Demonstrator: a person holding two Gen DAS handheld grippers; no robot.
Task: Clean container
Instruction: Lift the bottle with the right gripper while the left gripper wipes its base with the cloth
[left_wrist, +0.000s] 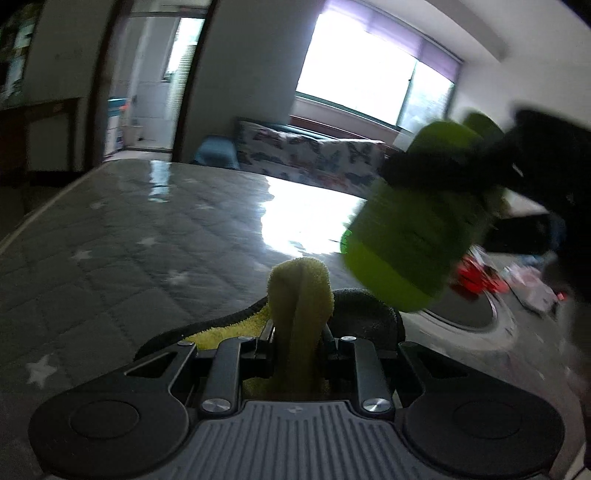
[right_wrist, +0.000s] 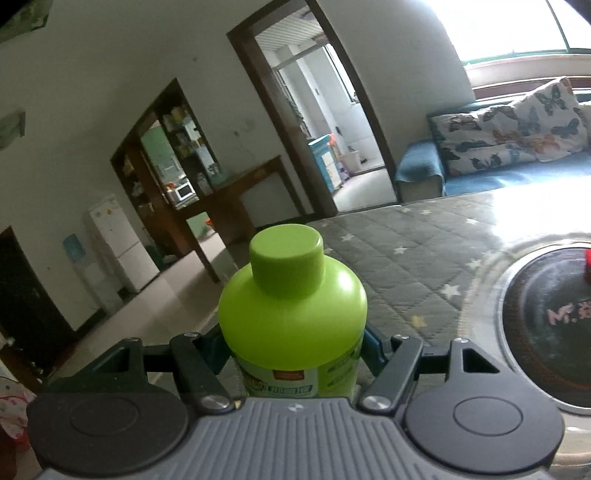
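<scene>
**Cloth in the left tongs, bottle in the right**

The left tongs (left_wrist: 299, 332) are pinched narrow on a folded yellow-green cloth (left_wrist: 299, 291) that stands up above the grey star-patterned table (left_wrist: 122, 240). To their right, the right tongs (right_wrist: 295, 350) clamp a green bottle (right_wrist: 291, 306) around its body, cap on, held tilted in the air above the table. Farther right a round dark dish (right_wrist: 546, 332) lies on the table.

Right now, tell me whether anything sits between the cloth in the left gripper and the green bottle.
Nothing visible does. The left gripper pinches the yellow cloth, and the green bottle, clamped in the right gripper, hangs just beyond it to the right with open air between them.
</scene>
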